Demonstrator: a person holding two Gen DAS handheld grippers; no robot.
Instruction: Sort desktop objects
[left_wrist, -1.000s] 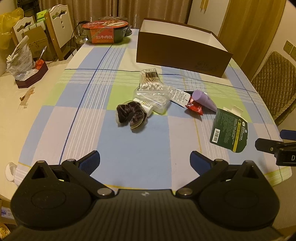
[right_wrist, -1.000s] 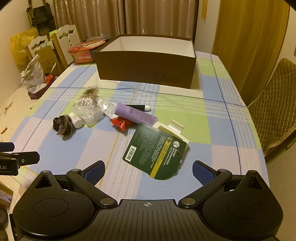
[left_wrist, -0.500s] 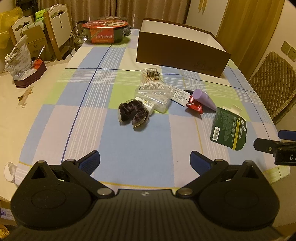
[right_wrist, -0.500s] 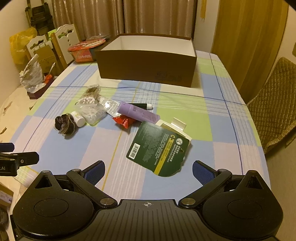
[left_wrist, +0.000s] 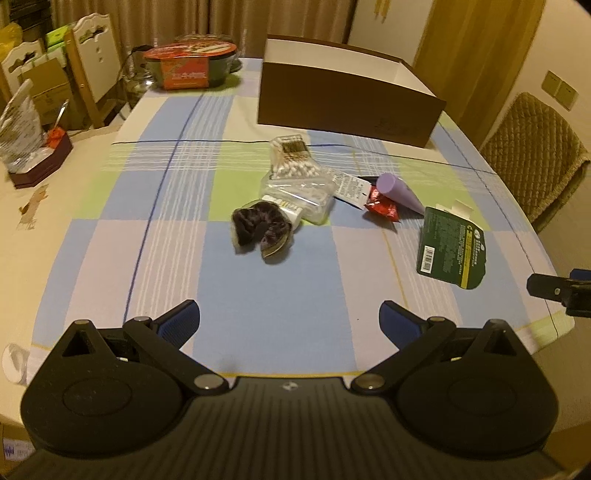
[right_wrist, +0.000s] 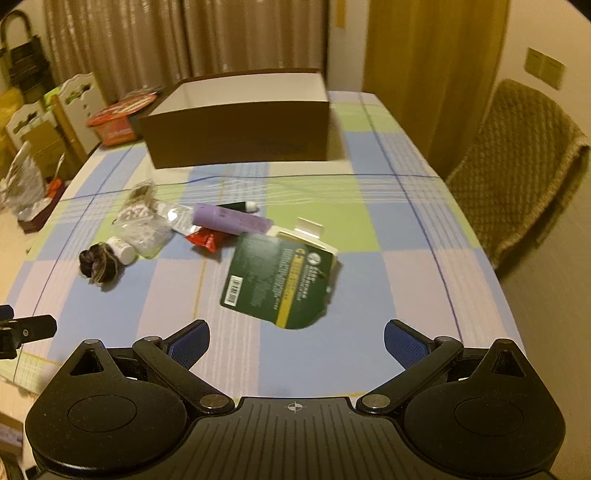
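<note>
Both claws have shifted forward a little since a second ago; clutter sits slightly nearer in each wrist view, and the right view has swung left, so the brown box (right_wrist: 240, 122) now looks angled. Objects themselves lie as before.

Left claw (left_wrist: 290, 319) spread wide, nothing between its blue pads, hovering over the near tabletop (left_wrist: 258, 314) edge. Right claw (right_wrist: 295, 341) also spread wide, empty, hovering just short of the green card package (right_wrist: 280, 280). Tip of the right claw shows at the right edge of the left view, tip of the left claw at the left edge of the right view.

Pile near tabletop centre:
- dark scrunchie (left_wrist: 260, 230), touching a small white bottle (left_wrist: 291, 212)
- clear cotton swab box (left_wrist: 295, 181) behind the bottle, touching it
- white sachet (left_wrist: 349, 186) beside the swab box
- red wrapper (left_wrist: 382, 206) just beside the sachet
- purple tube (left_wrist: 399, 190) lying on its side, over the red wrapper's edge
- dark pen (right_wrist: 238, 206) behind the tube, seen only in right view
- green card package flat, right of the tube, touching it

Brown box open-topped, at the far side, apart from the pile. Red instant-noodle bowl (left_wrist: 190, 66) at far left corner. Quilted chair (left_wrist: 535, 147) off the right side.
</note>
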